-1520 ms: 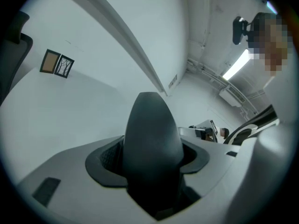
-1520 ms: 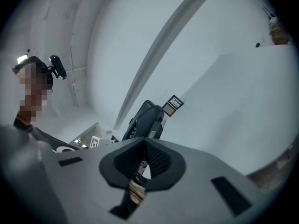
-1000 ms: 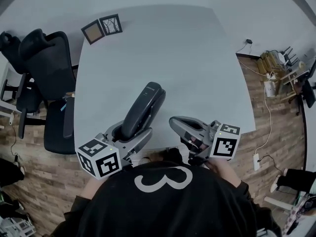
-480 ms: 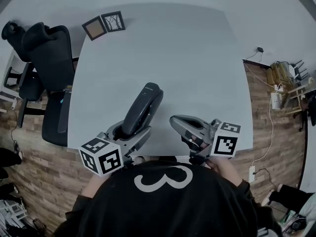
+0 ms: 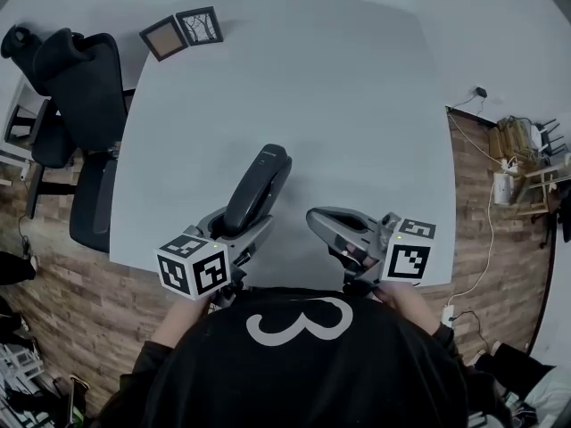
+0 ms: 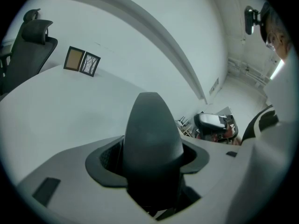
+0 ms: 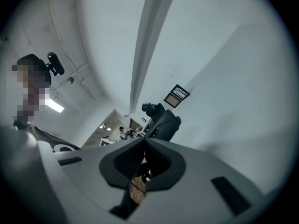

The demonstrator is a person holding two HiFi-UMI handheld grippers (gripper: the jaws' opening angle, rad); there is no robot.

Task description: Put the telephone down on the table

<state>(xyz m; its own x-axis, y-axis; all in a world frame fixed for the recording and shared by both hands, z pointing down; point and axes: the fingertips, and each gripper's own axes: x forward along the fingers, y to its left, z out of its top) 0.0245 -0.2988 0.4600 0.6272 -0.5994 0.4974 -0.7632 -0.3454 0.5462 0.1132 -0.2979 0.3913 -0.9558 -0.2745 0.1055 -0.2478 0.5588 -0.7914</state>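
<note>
A dark grey telephone handset (image 5: 259, 185) points away from me over the near part of the pale table (image 5: 357, 96). My left gripper (image 5: 237, 230) is shut on its near end. In the left gripper view the telephone (image 6: 152, 134) fills the space between the jaws, and both pads press its sides. Whether it touches the table I cannot tell. My right gripper (image 5: 318, 220) hovers beside it to the right, near the table's front edge. It is shut, its tips meet, and nothing is between them (image 7: 144, 146).
Two small picture frames (image 5: 183, 32) lie at the table's far left corner. A black office chair (image 5: 76, 87) stands left of the table. Cables and clutter (image 5: 517, 150) lie on the wooden floor to the right.
The head view has shifted a little. My left gripper with the telephone has edged slightly right and forward in the picture, grip unchanged. The right gripper has stayed put.
</note>
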